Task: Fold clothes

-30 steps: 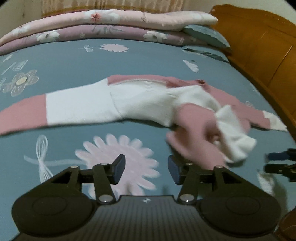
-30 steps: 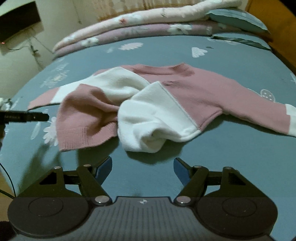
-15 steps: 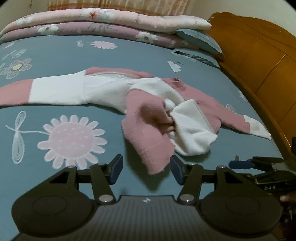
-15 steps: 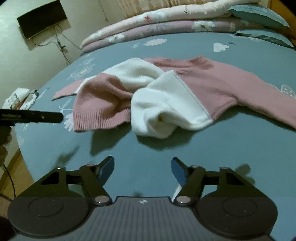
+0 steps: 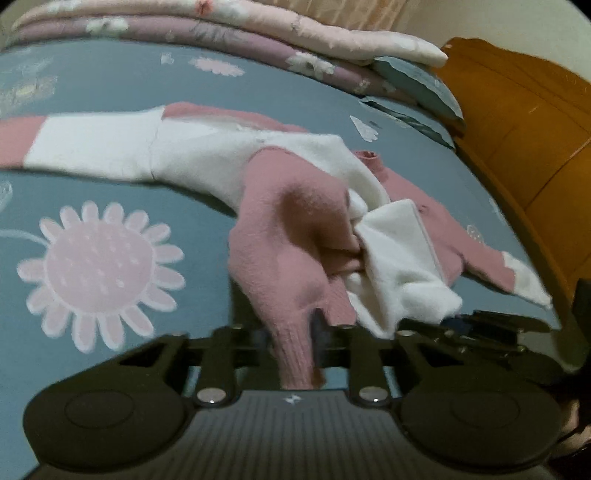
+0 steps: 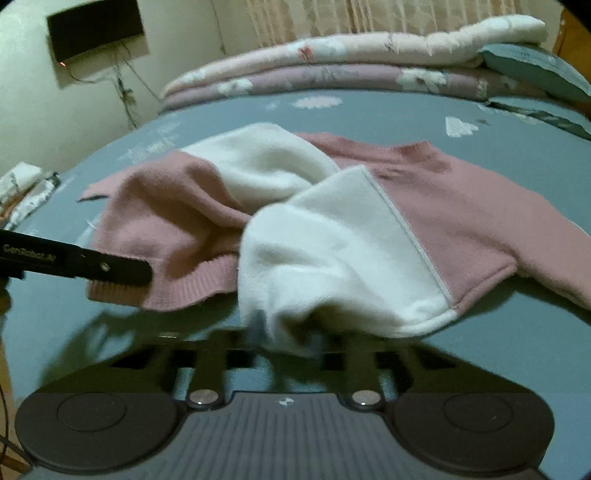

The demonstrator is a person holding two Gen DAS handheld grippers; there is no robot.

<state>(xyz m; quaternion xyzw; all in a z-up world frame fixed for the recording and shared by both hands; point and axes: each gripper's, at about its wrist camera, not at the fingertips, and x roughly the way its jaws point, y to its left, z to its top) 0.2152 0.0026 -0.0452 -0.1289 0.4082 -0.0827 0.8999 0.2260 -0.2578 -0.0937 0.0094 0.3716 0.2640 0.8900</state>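
Observation:
A pink and white sweater (image 5: 295, 221) lies crumpled on the blue-grey flowered bedsheet (image 5: 99, 273), sleeves spread to either side. My left gripper (image 5: 295, 332) is closing its jaws, and the sweater's pink ribbed hem (image 5: 295, 358) is pinched between them. In the right wrist view the left gripper (image 6: 140, 273) clamps the same hem (image 6: 184, 291) from the left. My right gripper (image 6: 288, 339) is closing tight on the bunched white hem (image 6: 332, 258) of the sweater. It also shows low at the right as the right gripper (image 5: 480, 325) in the left wrist view.
Folded floral quilts (image 6: 369, 55) and a teal pillow (image 5: 417, 81) line the far side of the bed. A wooden headboard (image 5: 517, 129) rises on the right. A black box (image 6: 96, 29) with cables hangs on the wall beyond the bed's left edge.
Both grippers came down and forward onto the sweater's near edge and went from wide open to shut, the left on the pink hem, the right on the white hem.

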